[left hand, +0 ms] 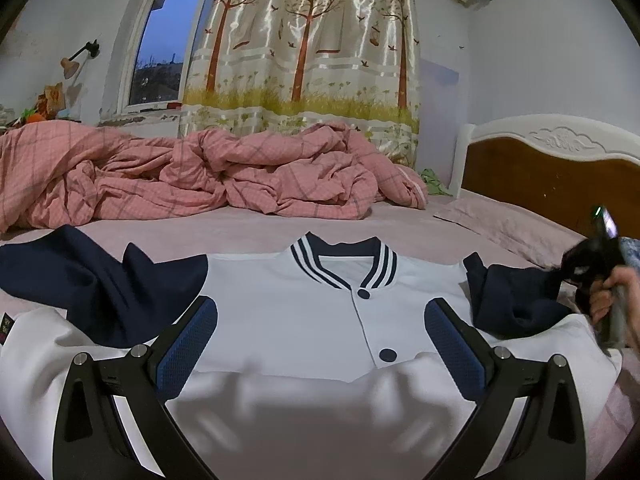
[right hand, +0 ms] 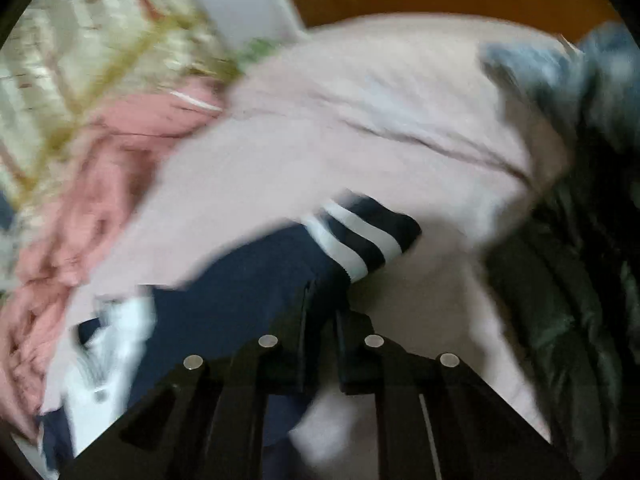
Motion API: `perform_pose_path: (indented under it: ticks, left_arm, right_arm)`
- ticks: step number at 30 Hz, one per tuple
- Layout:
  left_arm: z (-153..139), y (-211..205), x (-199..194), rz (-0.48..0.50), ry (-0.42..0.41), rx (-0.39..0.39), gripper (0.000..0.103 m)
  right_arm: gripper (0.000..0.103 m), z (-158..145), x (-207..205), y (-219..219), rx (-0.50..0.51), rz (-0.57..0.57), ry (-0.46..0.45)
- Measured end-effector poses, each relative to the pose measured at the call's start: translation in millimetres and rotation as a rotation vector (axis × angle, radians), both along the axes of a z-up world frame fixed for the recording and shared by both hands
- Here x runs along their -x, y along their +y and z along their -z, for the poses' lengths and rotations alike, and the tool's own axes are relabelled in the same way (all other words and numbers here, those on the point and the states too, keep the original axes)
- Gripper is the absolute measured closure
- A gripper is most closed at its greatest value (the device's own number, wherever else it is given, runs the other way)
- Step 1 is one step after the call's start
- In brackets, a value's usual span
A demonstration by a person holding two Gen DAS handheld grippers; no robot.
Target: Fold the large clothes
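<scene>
A white jacket [left hand: 304, 320] with dark blue sleeves lies flat on the bed [left hand: 248, 224], front side up, with its striped collar away from the camera. On the left, one dark blue sleeve [left hand: 92, 280] is bent over the jacket's shoulder. The left gripper [left hand: 320, 344] hangs over the middle of the jacket, and its fingers are spread wide with nothing between them. Behind the jacket sits a crumpled pink blanket [left hand: 192, 176], and past it a curtain [left hand: 304, 48] with trees on it. On the right, the other dark blue sleeve [left hand: 512, 296] is lifted up. A hand [left hand: 612, 300] holds the right gripper [right hand: 324, 312] there. Its fingers are pressed together and pinch that sleeve just below the striped cuff [right hand: 360, 236]. The right wrist view is blurry
</scene>
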State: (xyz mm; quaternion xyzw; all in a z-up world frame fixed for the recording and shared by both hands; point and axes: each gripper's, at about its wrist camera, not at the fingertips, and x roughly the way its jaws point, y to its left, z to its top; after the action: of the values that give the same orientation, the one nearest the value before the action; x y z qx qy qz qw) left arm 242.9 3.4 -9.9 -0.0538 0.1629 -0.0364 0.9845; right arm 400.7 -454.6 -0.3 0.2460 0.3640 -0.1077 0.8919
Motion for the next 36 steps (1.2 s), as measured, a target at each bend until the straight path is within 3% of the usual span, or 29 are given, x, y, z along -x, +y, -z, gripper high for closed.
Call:
perform_pose_path:
  ticks: [5,9,12,15,19,21,23,28,31,32,34,36]
  left_arm:
    - [-2,3,2,0.019,0.001,0.015,0.02]
    - [-4,2,2,-0.005,0.009,-0.018,0.031]
    - [0,1,-6,-0.09,0.07,-0.085,0.033]
    - [3,12,-9,-0.077,0.09,-0.033,0.037]
    - [5,30,-13,-0.076,0.109,0.056,0.046]
    - [6,35,-12,-0.062,0.111,0.087,0.049]
    - [6,34,-13,-0.031,0.119,0.102,0.049]
    - [2,13,-11,0.115,0.151,0.095,0.05]
    - [-7,-15,-15,0.196,0.197,0.076,0.044]
    - [-10,-25,-20,0.225,0.226,0.068,0.042]
    - [-13,-42,-32,0.253,0.286,0.102,0.022]
    - [-11,-52,-52,0.266,0.364,0.156,0.019]
  right_arm:
    - [0.091,-65,19,89,0.054,-0.275,-0.141]
    - [0.091,-97,43,173,0.02,-0.5,-0.241]
    - [0.091,-84,54,226,0.016,-0.596,-0.222]
    - [0.091,-50,60,269,0.023,-0.658,-0.175]
    - [0.09,-14,70,281,0.023,-0.639,-0.187]
    - [0.08,-7,81,276,0.038,-0.605,-0.226]
    - [0.069,-4,82,271,0.045,-0.616,-0.215]
    - [0.069,-18,101,227,0.141,-0.483,-0.281]
    - [0.06,-28,113,197,0.293,-0.314,-0.339]
    - [0.052,-29,116,188,0.327,-0.262,-0.352]
    - [0.051,-27,117,171,0.34,-0.184,-0.358]
    - [0.051,-22,114,156,0.286,-0.175,-0.342]
